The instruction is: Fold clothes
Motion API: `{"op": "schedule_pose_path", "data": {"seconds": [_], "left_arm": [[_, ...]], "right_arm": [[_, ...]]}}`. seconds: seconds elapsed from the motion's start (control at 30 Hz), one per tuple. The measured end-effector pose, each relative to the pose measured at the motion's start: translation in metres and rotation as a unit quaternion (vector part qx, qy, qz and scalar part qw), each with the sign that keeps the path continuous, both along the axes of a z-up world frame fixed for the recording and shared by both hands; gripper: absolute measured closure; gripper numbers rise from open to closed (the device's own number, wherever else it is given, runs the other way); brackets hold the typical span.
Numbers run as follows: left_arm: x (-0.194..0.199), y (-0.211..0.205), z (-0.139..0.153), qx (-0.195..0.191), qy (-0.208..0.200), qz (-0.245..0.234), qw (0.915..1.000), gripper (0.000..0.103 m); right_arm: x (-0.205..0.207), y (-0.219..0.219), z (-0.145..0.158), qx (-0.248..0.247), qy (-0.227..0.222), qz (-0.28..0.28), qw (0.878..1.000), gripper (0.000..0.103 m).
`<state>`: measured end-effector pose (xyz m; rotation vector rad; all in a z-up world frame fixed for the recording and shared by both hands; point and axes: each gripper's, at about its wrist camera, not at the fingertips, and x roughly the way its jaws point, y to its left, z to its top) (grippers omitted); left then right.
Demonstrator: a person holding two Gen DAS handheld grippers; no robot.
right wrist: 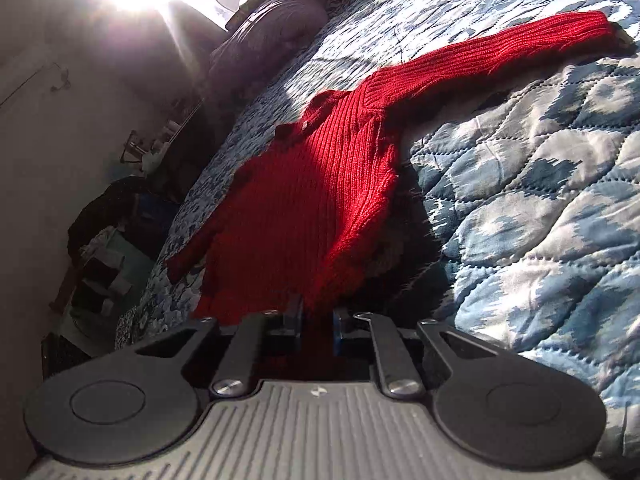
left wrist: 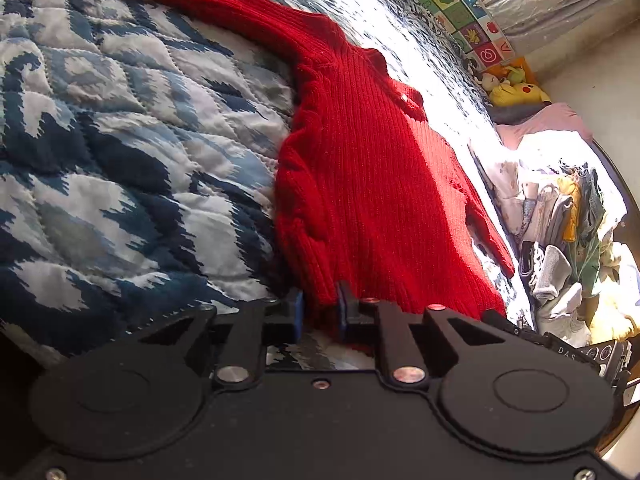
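A red ribbed knit sweater [left wrist: 360, 168] lies spread on a blue-and-white quilted bedspread [left wrist: 120, 140]. One sleeve stretches away to the upper left in the left wrist view. My left gripper [left wrist: 320, 308] is shut on the sweater's bottom hem, red knit pinched between its blue pads. In the right wrist view the same sweater [right wrist: 304, 200] runs away from the camera, one sleeve reaching to the upper right and the other to the lower left. My right gripper [right wrist: 316, 320] is shut on the hem too, with red fabric filling the gap between its fingers.
A pile of mixed clothes [left wrist: 568, 232] lies at the right end of the bed, beyond it plush toys [left wrist: 512, 88] and a colourful play mat [left wrist: 448, 4]. A purple pillow [right wrist: 264, 40] and cluttered furniture [right wrist: 112, 240] stand by the wall. Strong sunlight glares in.
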<state>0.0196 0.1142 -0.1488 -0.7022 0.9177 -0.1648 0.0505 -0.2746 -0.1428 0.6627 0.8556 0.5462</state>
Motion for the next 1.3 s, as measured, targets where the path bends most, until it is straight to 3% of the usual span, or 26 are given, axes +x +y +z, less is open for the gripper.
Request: {"op": "schedule_pose_path", "data": {"seconds": [0.17,0.2,0.27,0.33,0.37,0.4,0.43,0.47,0.6,0.67,0.7,0.73,0.77,0.8,0.83,0.97,1.13,1.2,1.3], "left_arm": [[-0.019,0.014,0.036,-0.024,-0.041,0.006,0.9989,0.097],[-0.02,0.016,0.039,-0.018,-0.031,0.005,0.9993,0.097],[-0.019,0.016,0.036,0.031,0.001,-0.011,0.9995,0.092],[-0.02,0.017,0.031,0.072,0.018,-0.01,0.9972,0.036],[-0.023,0.021,0.028,0.075,0.018,0.002,0.997,0.033],[-0.025,0.024,0.027,0.073,0.017,0.01,0.9971,0.033],[-0.025,0.027,0.026,0.066,0.014,0.013,0.9976,0.033],[-0.025,0.029,0.027,0.061,0.009,0.019,0.9979,0.033],[-0.011,0.025,0.023,0.036,-0.006,0.021,0.9991,0.034],[-0.001,0.017,0.017,0.046,-0.002,0.014,0.9988,0.035],[0.004,0.012,0.011,0.047,0.006,0.007,0.9988,0.043],[0.007,0.006,0.004,0.045,0.015,-0.001,0.9989,0.06],[0.008,0.0,-0.002,0.049,0.019,-0.01,0.9985,0.07],[0.008,-0.006,-0.004,0.061,0.016,-0.019,0.9978,0.096],[0.007,-0.01,-0.003,0.074,0.009,-0.024,0.997,0.096],[-0.006,0.007,0.017,0.06,-0.021,-0.006,0.9979,0.096],[-0.007,0.021,-0.011,0.049,0.026,-0.006,0.9984,0.094],[-0.008,0.025,-0.008,0.045,0.03,-0.007,0.9985,0.089],[-0.011,0.03,-0.002,0.049,0.03,-0.009,0.9983,0.082]], "right_arm": [[-0.01,-0.021,0.021,-0.015,0.017,-0.014,1.0,0.089],[-0.012,-0.025,0.021,-0.04,0.025,-0.022,0.999,0.089],[-0.012,-0.03,0.014,-0.081,0.044,-0.023,0.995,0.085],[-0.015,-0.036,0.004,-0.092,0.063,-0.038,0.993,0.079],[-0.016,-0.038,0.001,-0.081,0.067,-0.044,0.994,0.071],[-0.017,-0.039,-0.003,-0.064,0.07,-0.051,0.994,0.064],[-0.018,-0.039,-0.006,-0.047,0.07,-0.056,0.995,0.05],[-0.018,-0.037,-0.007,-0.038,0.068,-0.058,0.995,0.042],[-0.007,-0.017,-0.01,-0.051,0.06,-0.055,0.995,0.042],[0.0,-0.005,-0.014,-0.063,0.057,-0.053,0.995,0.048],[0.002,0.001,-0.015,-0.069,0.055,-0.052,0.995,0.05],[0.001,0.006,-0.016,-0.075,0.052,-0.05,0.995,0.054],[0.0,0.011,-0.016,-0.078,0.049,-0.043,0.995,0.068],[-0.001,0.015,-0.013,-0.088,0.04,-0.035,0.995,0.081],[-0.004,0.018,-0.009,-0.106,0.028,-0.028,0.994,0.092],[-0.012,0.001,0.011,-0.125,0.001,-0.045,0.991,0.092],[-0.011,-0.009,-0.019,-0.127,0.047,-0.043,0.99,0.095],[-0.013,-0.01,-0.014,-0.129,0.048,-0.041,0.99,0.089],[-0.021,-0.013,-0.004,-0.151,0.036,-0.045,0.987,0.072]]}}
